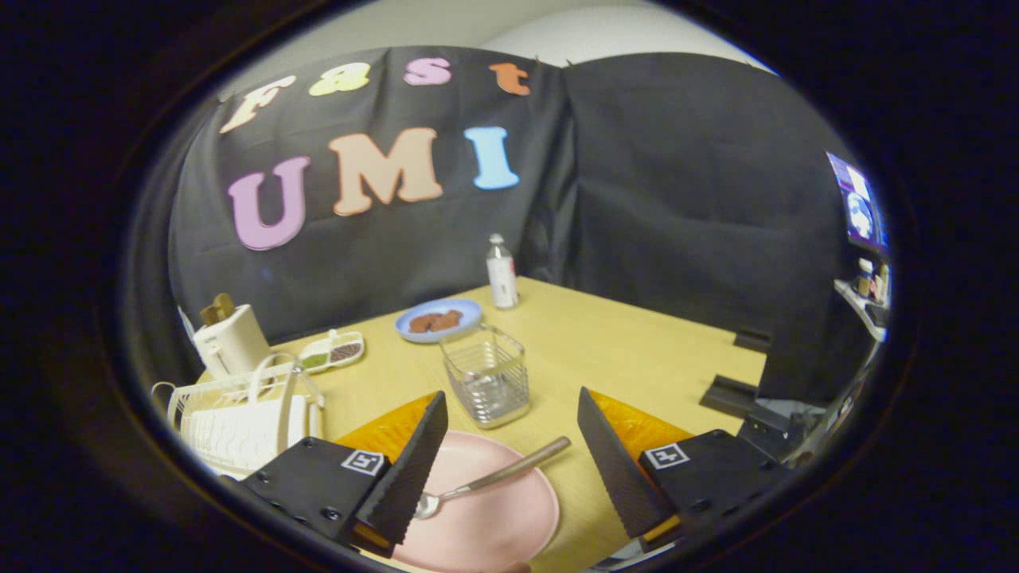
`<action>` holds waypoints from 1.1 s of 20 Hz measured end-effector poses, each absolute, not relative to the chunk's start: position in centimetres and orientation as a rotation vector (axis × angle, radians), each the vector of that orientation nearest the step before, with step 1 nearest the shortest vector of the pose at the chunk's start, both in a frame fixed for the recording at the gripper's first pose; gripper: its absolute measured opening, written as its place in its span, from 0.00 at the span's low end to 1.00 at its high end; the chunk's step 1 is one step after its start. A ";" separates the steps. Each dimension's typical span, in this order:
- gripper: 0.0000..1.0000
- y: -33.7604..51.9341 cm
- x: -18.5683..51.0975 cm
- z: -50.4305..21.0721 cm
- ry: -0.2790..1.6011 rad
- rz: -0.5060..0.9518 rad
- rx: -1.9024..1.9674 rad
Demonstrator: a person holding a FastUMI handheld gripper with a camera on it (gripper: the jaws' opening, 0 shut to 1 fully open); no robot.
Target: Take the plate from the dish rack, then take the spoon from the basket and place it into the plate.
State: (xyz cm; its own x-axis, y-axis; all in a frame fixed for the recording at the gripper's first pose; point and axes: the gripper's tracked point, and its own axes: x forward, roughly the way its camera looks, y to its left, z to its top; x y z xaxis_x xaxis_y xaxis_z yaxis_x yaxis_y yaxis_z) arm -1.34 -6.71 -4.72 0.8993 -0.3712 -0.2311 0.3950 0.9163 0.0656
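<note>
- Gripper [513,454]: fingers wide apart, gripping nothing
- Plate [486,513]: pink, flat on the table [637,350], between the fingers
- Spoon [493,477]: bowl on the plate, handle over its rim
- Basket [487,374]: wire, just beyond the plate
- Dish rack [239,414]: white, beside the left finger

A pale pink plate [486,509] lies flat on the surface, a wooden-handled metal spoon [489,477] resting across it, handle overhanging its rim.
</note>
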 end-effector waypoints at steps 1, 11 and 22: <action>1.00 -5.9 -1.4 -3.5 0.183 -0.362 0.086; 1.00 1.5 -3.4 0.0 0.056 -0.020 -0.045; 1.00 3.6 -3.5 -1.2 0.079 0.074 -0.047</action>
State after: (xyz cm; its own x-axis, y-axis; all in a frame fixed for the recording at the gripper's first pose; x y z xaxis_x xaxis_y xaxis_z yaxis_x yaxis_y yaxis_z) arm -3.49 3.62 -1.25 0.9942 0.0722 -0.0802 -0.0760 0.9961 -0.0444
